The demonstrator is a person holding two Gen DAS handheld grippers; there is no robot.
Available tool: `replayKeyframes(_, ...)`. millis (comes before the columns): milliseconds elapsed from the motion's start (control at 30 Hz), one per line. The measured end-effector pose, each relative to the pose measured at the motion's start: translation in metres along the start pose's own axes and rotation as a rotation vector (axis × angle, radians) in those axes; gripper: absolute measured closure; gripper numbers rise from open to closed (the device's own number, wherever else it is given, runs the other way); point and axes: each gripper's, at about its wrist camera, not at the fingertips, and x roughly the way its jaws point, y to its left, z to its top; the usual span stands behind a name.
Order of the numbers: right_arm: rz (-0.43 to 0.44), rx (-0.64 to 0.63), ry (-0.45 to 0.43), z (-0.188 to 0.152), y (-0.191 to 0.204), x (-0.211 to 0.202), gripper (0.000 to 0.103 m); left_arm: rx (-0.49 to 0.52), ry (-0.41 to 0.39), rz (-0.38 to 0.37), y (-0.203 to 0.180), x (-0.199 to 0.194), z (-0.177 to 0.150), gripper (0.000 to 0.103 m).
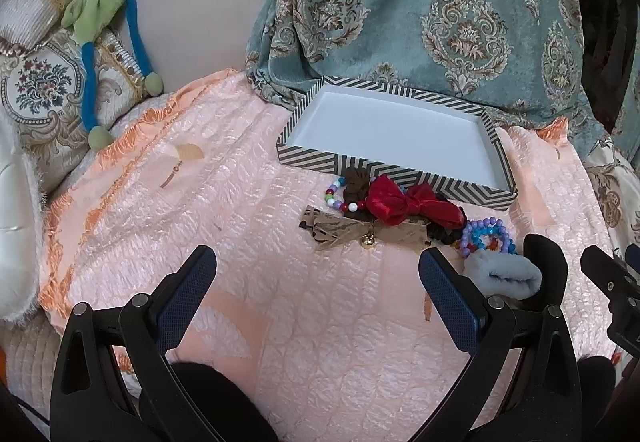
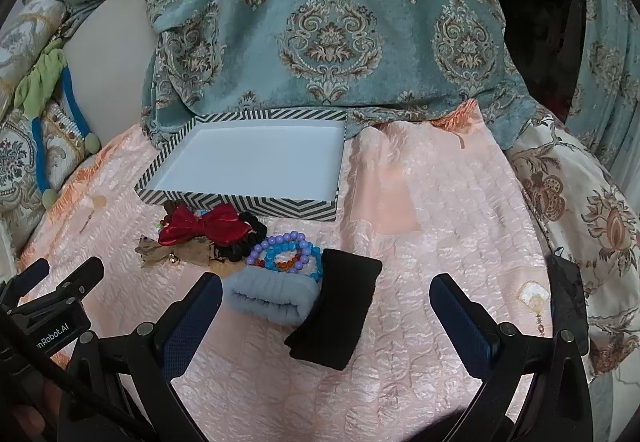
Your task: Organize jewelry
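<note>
Pink quilted bedspread (image 2: 420, 201), striped tray (image 2: 240, 203), teal damask curtain (image 2: 328, 33) behind

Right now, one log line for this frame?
phase: pre-grasp | left gripper: open, empty | right gripper: open, empty | striped box: empty | bracelets, red bow: on pink quilt, outside box

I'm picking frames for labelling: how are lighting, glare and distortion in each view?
Left wrist view: soft even daylight, mild sheen on the pink quilt, the striped box bowed by fisheye, dark vignette corners. Right wrist view: same light, the box's white interior bright but not blown out, the beaded bracelets sharp, edges curved.
</note>
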Motion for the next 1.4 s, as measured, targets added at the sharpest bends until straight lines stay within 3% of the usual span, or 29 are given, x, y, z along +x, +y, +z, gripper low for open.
replayKeyframes(767, 0.014, -0.015, 0.014, -0.001, 0.004, 0.006, 0.000, 0.006, 0.000, 0.041, 0.004, 0.005, -0.001, 0.001)
replayKeyframes(933, 0.012, -0.026, 0.006, 0.001, -0.004, 0.005, 0.000, -0.041, 0.023, 0.016, 0.019, 0.011, 0.001, 0.001)
replayKeyframes(1167, 0.115, -0.043, 0.004, 0.007, -0.009, 0.014, 0.000, -0.080, 0.045, 0.017, 0.044, 0.021, 0.009, 0.001)
replayKeyframes(1400, 0.283, -0.115, 0.058, 0.017, 0.014, 0.044, 0.020, -0.139, 0.122, -0.054, 0.068, 0.044, 0.011, 0.004)
